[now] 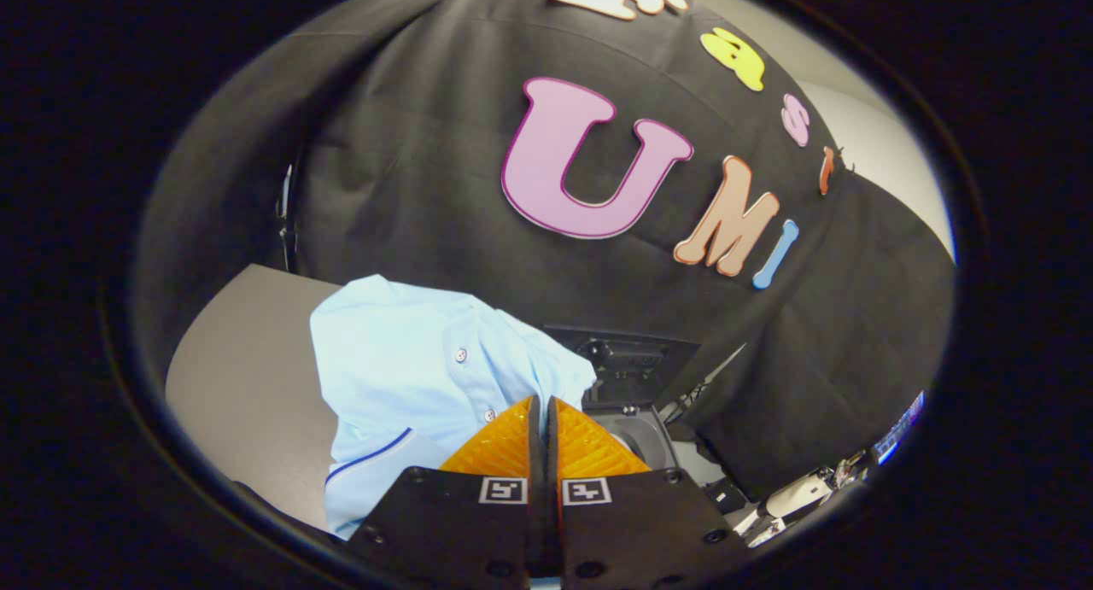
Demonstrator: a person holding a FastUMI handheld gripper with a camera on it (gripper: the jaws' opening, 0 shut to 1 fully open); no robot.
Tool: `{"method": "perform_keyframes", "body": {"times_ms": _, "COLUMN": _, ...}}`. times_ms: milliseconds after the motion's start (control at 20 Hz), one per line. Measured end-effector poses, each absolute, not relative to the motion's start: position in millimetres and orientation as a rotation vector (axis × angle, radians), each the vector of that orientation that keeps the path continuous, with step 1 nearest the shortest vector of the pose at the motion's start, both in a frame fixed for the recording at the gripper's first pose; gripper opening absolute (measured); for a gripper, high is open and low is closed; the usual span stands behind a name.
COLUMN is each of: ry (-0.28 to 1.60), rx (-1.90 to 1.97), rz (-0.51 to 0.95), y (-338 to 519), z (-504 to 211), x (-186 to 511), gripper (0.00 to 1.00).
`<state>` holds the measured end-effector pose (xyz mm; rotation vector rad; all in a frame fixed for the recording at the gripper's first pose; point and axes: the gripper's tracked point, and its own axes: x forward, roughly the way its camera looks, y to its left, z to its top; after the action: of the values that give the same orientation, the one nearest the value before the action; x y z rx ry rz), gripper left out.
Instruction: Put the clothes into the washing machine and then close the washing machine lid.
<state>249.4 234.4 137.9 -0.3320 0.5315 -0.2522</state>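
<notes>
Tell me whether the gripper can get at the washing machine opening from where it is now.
Probably yes. The gripper has its jaws closed together, seemingly pinching the light blue shirt, which hangs just ahead. The washing machine sits just beyond, its lid raised, with nothing between them.

A grey table (248,376) fills the lower left. A light blue buttoned shirt (410,376) lies on it, crumpled, toward the frame's lower centre.

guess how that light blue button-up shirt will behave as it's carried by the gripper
The light blue button-up shirt is probably floppy: it drapes in folds from the closed gripper. It looks light for its size. Its loose hem may snag on the open dark washing machine.
</notes>
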Motion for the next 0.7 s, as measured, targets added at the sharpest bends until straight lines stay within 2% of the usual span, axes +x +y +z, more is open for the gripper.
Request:
{"method": "perform_keyframes", "body": {"times_ms": 350, "ry": 0.381, "rx": -0.238, "rz": -0.167, "y": 210, "z": 153, "x": 257, "gripper": 0.01}}
{"method": "perform_keyframes", "body": {"times_ms": 700, "ry": 0.212, "rx": -0.196, "rz": -0.241, "y": 143, "z": 197, "x": 259, "gripper": 0.01}}
